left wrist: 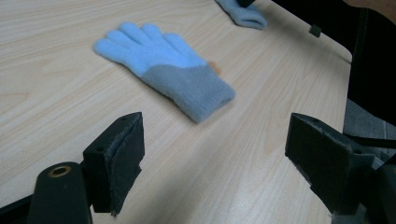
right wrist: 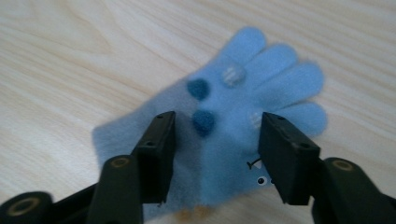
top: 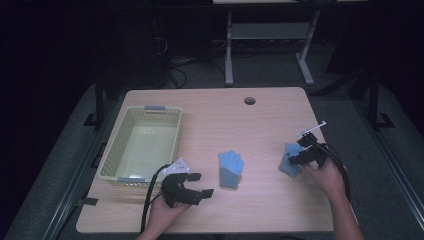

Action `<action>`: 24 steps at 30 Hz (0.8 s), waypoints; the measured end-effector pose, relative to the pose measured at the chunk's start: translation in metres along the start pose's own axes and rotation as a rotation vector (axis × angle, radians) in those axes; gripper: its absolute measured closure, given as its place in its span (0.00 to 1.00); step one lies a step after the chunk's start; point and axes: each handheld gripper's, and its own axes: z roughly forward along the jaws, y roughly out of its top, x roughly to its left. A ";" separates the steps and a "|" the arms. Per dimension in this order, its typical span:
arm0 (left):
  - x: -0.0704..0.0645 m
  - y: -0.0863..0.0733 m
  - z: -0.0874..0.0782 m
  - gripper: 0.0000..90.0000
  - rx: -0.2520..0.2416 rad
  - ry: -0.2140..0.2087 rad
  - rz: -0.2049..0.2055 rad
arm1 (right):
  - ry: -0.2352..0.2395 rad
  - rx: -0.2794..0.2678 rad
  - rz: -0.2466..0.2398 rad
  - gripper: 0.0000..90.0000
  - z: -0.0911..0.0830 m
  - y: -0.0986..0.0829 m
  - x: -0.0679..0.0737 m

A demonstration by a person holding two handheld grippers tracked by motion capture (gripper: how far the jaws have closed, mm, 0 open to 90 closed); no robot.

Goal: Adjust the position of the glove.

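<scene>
Item, near edge: left gripper (top: 197, 184), held in a hand at the front left of the light wood table (top: 270, 210), jaws spread wide apart with nothing between them, a black cable trailing back toward the person; in the left gripper view its two padded jaws frame bare tabletop. Item, near right: right gripper (top: 300, 152), held in the other hand, lowered over a light blue glove (top: 288, 159) lying flat on the table near its right edge; in the right gripper view the jaws stand apart, one at each side of the glove's (right wrist: 243, 116) palm, and whether they touch the fabric cannot be told; that glove bears two dark blue round dots and paler patches, fingers pointing away from the gripper. Item, centre: second glove (top: 230, 169), blue fingers with a grey-blue cuff, flat on the table between the two grippers, well clear of both; it lies ahead of the left gripper's jaws. Item, far left: pale yellow-green plastic basket (top: 111, 157) with lattice walls, on the table. Item, far edge: round cable hole (top: 249, 100) in the tabletop.
</scene>
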 end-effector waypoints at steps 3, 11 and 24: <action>0.000 0.000 0.000 0.21 -0.005 0.000 -0.005 | -0.007 0.017 -0.004 0.53 0.005 0.001 0.000; 0.000 -0.001 0.000 0.21 -0.008 0.002 -0.013 | -0.011 0.026 -0.006 0.57 0.006 0.001 0.001; 0.000 -0.001 -0.002 0.22 -0.021 0.016 -0.010 | 0.011 0.018 0.019 0.78 0.006 0.002 -0.004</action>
